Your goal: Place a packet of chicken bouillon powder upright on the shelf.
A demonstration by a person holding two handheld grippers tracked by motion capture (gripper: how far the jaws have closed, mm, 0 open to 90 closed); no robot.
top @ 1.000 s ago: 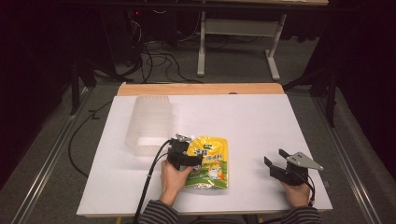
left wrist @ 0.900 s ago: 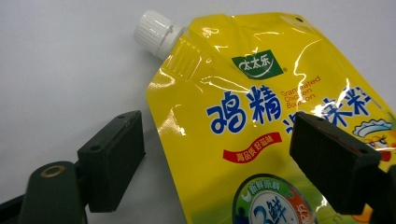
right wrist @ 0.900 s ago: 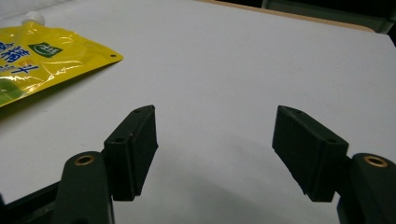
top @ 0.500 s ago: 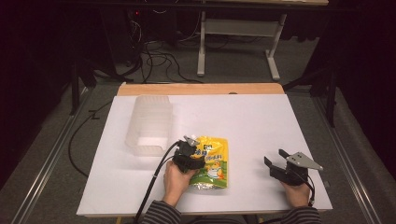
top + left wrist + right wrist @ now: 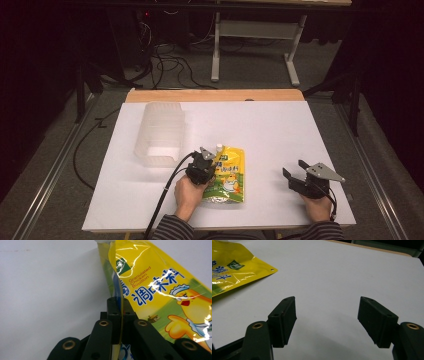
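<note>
The left gripper point(image 5: 206, 165) has just been closing and now pinches the left edge of the yellow bouillon pouch point(image 5: 229, 175) (near the table's point(image 5: 270, 125) front edge, middle); the right gripper point(image 5: 296, 175) rests unclenched near the front right corner, holding nothing

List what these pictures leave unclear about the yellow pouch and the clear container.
- Yellow pouch: in the left gripper view its lower part is cut off by the frame edge and hidden behind the left gripper.
- Pouch print: too small to read in the high view.
- Clear container: contents unclear through its ribbed walls, high view.
</note>
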